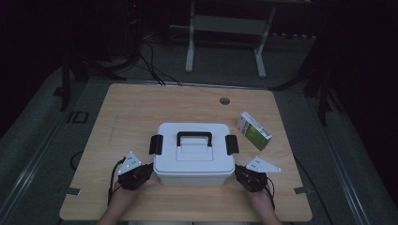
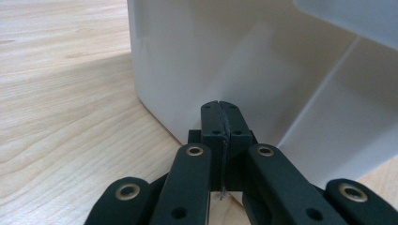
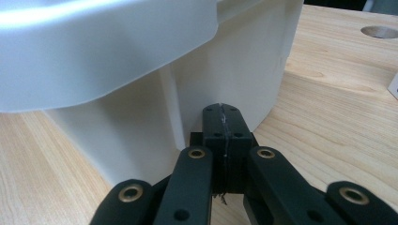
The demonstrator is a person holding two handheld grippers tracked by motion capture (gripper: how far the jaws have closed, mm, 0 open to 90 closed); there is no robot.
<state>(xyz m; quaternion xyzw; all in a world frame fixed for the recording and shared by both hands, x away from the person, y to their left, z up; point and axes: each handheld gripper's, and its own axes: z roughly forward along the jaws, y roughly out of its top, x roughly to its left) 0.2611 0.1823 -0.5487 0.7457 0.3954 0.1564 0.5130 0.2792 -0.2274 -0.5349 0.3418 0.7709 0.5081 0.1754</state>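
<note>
The white box sits just below the centre of the high view, on the bench, lid on, black handle lying flat and a black latch on each short side. The left gripper is at its lower-left corner, the right gripper at its lower-right — each with jaws pressed fully together, nothing between them. In both gripper views the closed tips stand right at the box's wall, low down; whether they actually touch it is hard to tell.

The step looks like shifting or squaring the box with closed jaws, one from each side. To do it well, I'd keep both tips low on the wall, under the lid's overhang, and press evenly — an uneven push would likely swing the box round rather than slide it. Being smooth plastic on wood, it should glide easily, so a slow push ought to suffice. Mind the small green-and-white carton to the upper right of the box; moving that way could knock it.
</note>
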